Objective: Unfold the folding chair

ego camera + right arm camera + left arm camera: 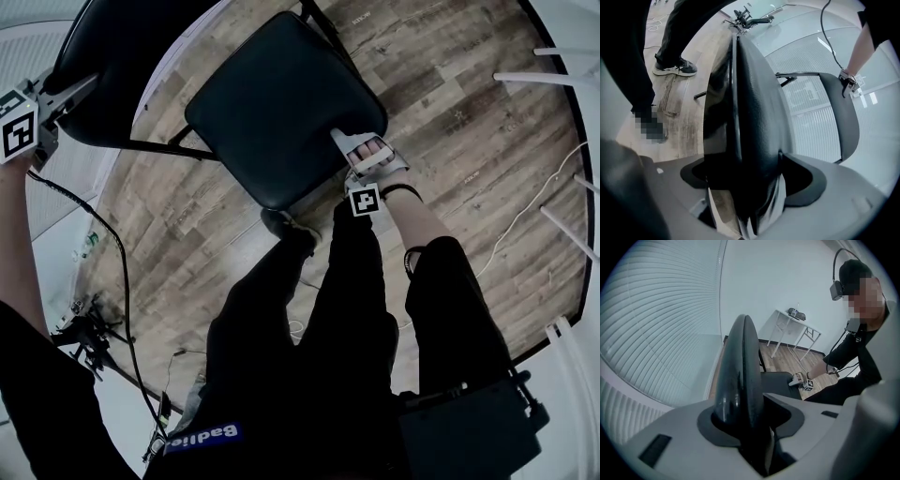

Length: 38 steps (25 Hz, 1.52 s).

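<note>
The folding chair (272,103) stands unfolded on the wood floor (450,141). The left tongs (67,96) are opening around the top edge of its backrest (122,56), and the right tongs (345,142) around the front edge of its seat (262,122). The chair looks stiff and probably light, and its padded edges should give a firm hold.

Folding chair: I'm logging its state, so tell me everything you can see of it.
The folding chair stands opened on the wood floor: black padded seat, black backrest, thin dark metal frame. The left tongs straddle the backrest's edge, the right tongs the seat's near edge; both are opening with the padding between their jaws.
</note>
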### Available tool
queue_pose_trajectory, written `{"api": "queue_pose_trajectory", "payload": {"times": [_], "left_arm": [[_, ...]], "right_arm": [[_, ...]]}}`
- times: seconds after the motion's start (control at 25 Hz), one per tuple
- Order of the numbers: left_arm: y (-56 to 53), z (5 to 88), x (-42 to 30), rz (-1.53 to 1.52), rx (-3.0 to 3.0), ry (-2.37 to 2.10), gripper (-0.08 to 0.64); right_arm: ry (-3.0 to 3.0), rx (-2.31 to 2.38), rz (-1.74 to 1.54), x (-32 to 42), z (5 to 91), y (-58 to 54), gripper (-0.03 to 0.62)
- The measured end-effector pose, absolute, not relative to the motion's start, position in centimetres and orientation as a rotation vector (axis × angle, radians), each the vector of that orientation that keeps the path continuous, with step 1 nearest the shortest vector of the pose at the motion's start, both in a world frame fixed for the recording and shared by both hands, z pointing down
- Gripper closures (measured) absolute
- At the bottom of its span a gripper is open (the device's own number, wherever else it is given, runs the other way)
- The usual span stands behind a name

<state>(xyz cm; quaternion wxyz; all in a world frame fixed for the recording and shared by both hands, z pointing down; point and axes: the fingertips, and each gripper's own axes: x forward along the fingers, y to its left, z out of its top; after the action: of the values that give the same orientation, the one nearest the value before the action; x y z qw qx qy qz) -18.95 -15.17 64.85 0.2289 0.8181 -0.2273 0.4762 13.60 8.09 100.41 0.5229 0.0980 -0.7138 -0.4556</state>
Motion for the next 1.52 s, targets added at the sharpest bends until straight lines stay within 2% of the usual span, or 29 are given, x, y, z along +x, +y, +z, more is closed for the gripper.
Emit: {"api": "queue_pose_trajectory", "payload": {"times": [0.44, 0.56, 0.68, 1.0, 1.52], "left_arm": [[-15.9, 65.8, -20.2, 1.304, 2.292, -0.617, 0.396], [-16.0, 65.9, -20.1, 1.316, 2.291, -0.619, 0.345], [-16.7, 65.0, -20.0, 1.328, 2.307, -0.682, 0.314], [-18.0, 57.5, -20.8, 1.256, 2.408, -0.95, 0.29], [-4.5, 49.7, -13.2, 1.069, 2.354, -0.947, 0.29]], "right_arm": [[-1.761, 0.227, -1.037, 13.2, 101.6, 8.0, 0.17], [-1.787, 0.189, -0.929, 13.6, 101.1, 9.1, 0.138], [-1.827, 0.18, -0.816, 14.2, 99.1, 10.0, 0.137], [-1.88, 0.2, -0.778, 13.5, 88.4, 10.3, 0.137], [-1.864, 0.446, -0.634, 12.0, 66.8, 6.6, 0.14]]}}
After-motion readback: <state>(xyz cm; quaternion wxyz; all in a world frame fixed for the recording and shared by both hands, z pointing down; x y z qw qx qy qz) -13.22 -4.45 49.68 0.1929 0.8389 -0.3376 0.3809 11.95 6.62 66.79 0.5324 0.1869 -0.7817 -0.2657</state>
